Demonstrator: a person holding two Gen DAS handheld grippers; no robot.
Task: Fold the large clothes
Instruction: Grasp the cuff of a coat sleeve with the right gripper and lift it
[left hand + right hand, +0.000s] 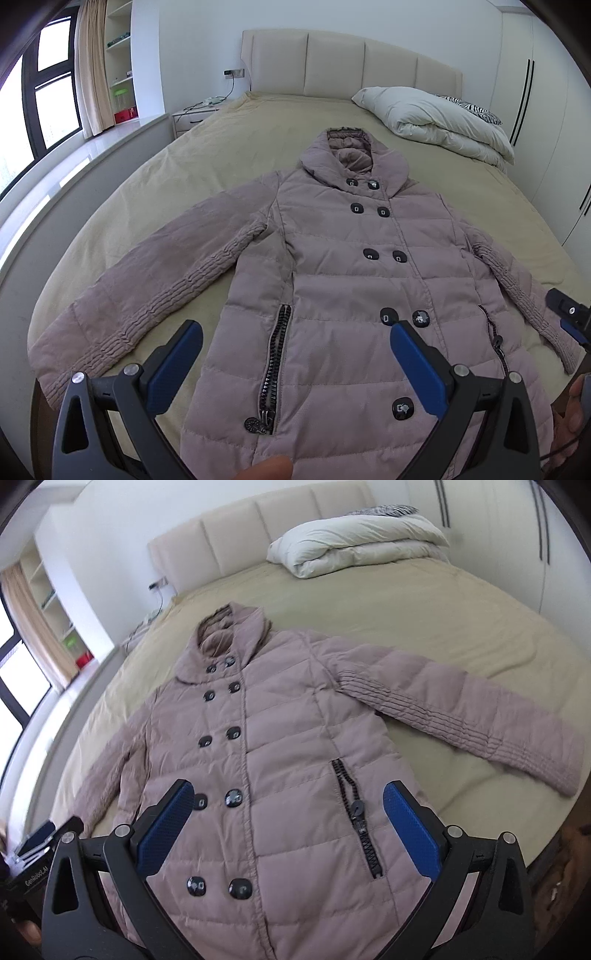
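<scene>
A mauve quilted hooded coat point(332, 280) lies flat, face up, on the bed with both sleeves spread out; it has black buttons and two zip pockets. It also shows in the right wrist view point(280, 746). My left gripper point(295, 354) is open and empty, held above the coat's lower left front. My right gripper point(288, 812) is open and empty above the coat's lower right front. The right gripper's tip shows in the left wrist view point(569, 317) by the right sleeve cuff point(561, 347).
The coat rests on a beige bedsheet point(229, 147). A folded white duvet point(436, 118) with a zebra-print pillow point(469, 107) lies at the head of the bed, right side. A nightstand point(192, 118), windowsill and window stand to the left. Wardrobe doors point(546, 110) stand to the right.
</scene>
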